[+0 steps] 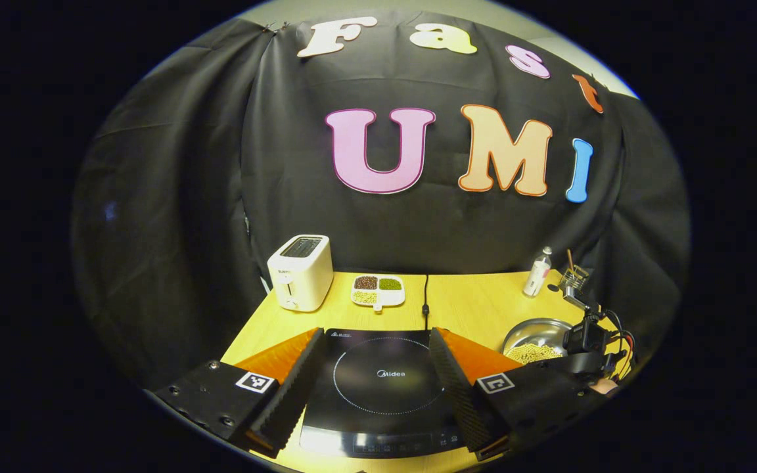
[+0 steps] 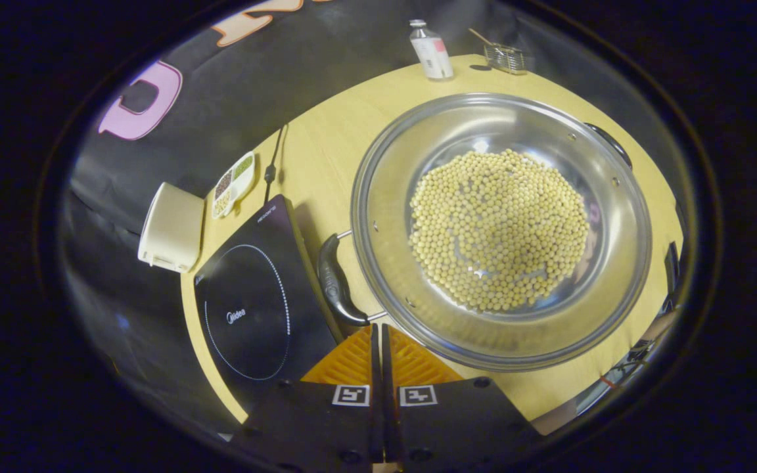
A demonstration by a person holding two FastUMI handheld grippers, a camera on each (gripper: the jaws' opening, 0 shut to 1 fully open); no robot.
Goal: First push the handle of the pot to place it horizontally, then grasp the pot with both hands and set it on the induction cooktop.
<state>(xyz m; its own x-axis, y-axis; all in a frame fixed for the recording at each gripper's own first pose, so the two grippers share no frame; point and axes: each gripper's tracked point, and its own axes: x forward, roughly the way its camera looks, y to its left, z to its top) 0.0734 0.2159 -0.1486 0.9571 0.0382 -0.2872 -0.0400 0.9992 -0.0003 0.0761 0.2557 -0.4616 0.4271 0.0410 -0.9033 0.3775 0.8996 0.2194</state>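
A wide steel pot (image 2: 497, 125) full of soybeans (image 2: 497, 230) stands on the wooden table (image 2: 326, 131), to the right of the black induction cooktop (image 2: 247, 309). One black side handle (image 2: 336, 279) faces the cooktop, and the other handle (image 2: 608, 141) is on the far rim. My right gripper (image 2: 378, 326) is shut with nothing in it, its tips just beside the near end of the cooktop-side handle. My left gripper (image 1: 376, 332) is open above the cooktop (image 1: 385, 374), one finger on each side of it. The pot (image 1: 536, 341) lies to its right, with the right gripper (image 1: 589, 341) over it.
A white toaster (image 1: 299, 272) and a divided dish of beans (image 1: 378, 289) stand behind the cooktop, whose cable (image 1: 426, 295) runs to the back. A small bottle (image 2: 431, 52) and a wire basket (image 2: 506, 59) are at the far edge behind the pot.
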